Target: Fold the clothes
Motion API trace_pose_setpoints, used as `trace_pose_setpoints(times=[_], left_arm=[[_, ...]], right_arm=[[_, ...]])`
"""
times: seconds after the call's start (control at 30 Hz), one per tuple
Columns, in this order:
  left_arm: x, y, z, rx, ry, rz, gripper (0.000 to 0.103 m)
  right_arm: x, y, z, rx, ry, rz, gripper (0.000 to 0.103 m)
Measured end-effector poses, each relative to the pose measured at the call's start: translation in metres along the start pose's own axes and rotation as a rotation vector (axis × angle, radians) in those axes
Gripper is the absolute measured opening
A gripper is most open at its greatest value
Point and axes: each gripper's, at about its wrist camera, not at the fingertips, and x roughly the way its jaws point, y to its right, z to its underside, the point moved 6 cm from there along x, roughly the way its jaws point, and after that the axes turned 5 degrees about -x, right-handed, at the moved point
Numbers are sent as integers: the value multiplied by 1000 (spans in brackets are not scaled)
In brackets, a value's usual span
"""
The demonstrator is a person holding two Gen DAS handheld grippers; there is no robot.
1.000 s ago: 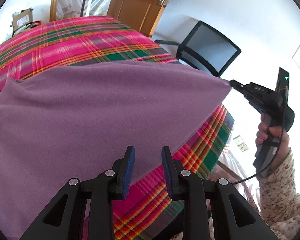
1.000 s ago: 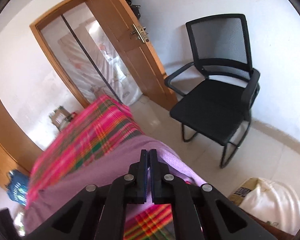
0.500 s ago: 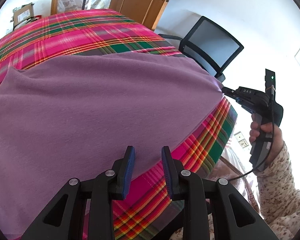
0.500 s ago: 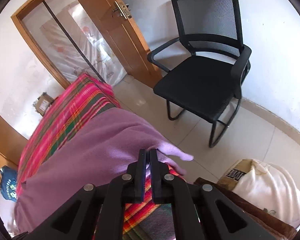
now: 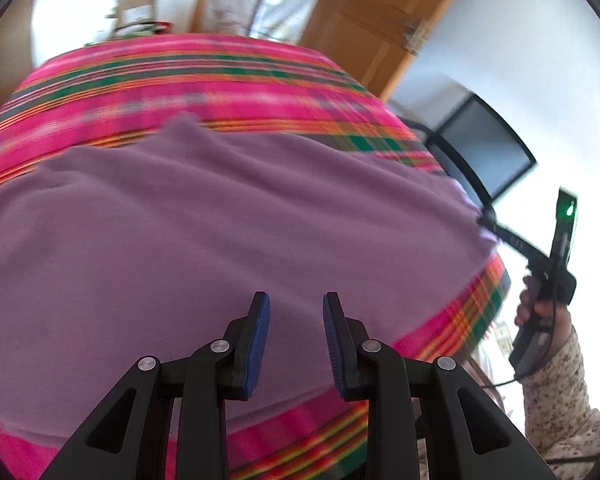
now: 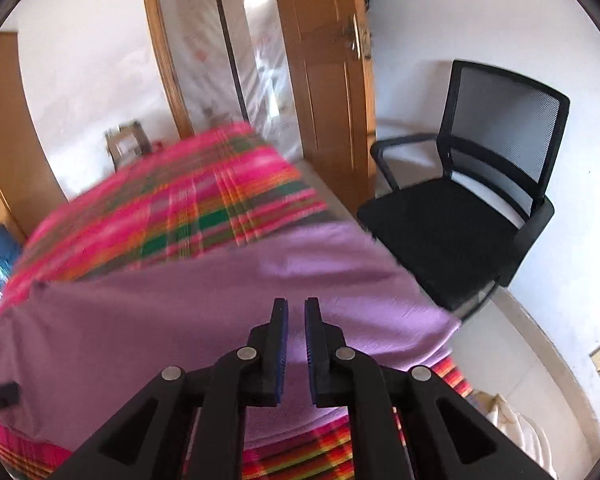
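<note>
Two claws, both with nothing between the pads. Left claw (image 5: 294, 344) stands wide open above the near part of the purple soft knit garment (image 5: 228, 240). Right claw (image 6: 296, 346) is parted only a narrow gap, cloth showing through behind it, not pinched. Garment lies spread flat on the pink-green-orange plaid bedspread (image 5: 188, 76); its right corner (image 6: 440, 324) droops over the bed edge toward the black mesh office chair (image 6: 484, 216).

Risks, as a judgement: that overhanging corner could drag more fabric off the edge if the bed is bumped or the cloth tugged, spoiling the layout. Knit looks limp, so a grab with the wide left claw could pick up two layers or bunch a wrinkle, making a crooked fold. Motion blur in both views, so a fast re-grip could miss the hem.

Versus a second ago: right claw was clamped shut on the garment corner, holding it lifted and taut; it has now let go and the cloth has dropped flat. Left claw keeps the same wide gap but sits further over the fabric.
</note>
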Motion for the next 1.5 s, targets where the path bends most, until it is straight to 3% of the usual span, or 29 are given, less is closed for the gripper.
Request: trace_pose_setpoints(times=[0.1,0.23,0.37,0.53,0.63,0.83,1.07,1.33,1.5], left_arm=[[-19,-38,-6,-77,41,-63,28],[-45,-87,-12,-192,98,-140,28],[-77,-132,-13,-329,158,-183,28],[-97,-167,-10,-422,182,-226,28],[-101,-174,-15,-437,185,-238,28],[-98,-180,-32,-431,167,-251,28],[-85,-187,-53,-380,140,-314,28],[-74,-203,-65,-416,114,-309,28],[-69,-214,-69,-443,101,-310,28]], right_arm=[[11,3,1,27,-46,34,8],[5,-10,-13,12,-17,17,8],[-5,-54,-32,-67,23,-73,8],[-6,-129,-47,-204,3,-279,8],[0,-170,-56,-275,-33,-395,8],[12,-255,-66,-496,-104,-529,8],[33,-318,-54,-622,-231,-707,11],[65,-342,-48,-702,-330,-710,13],[73,-347,-46,-735,-354,-722,23]])
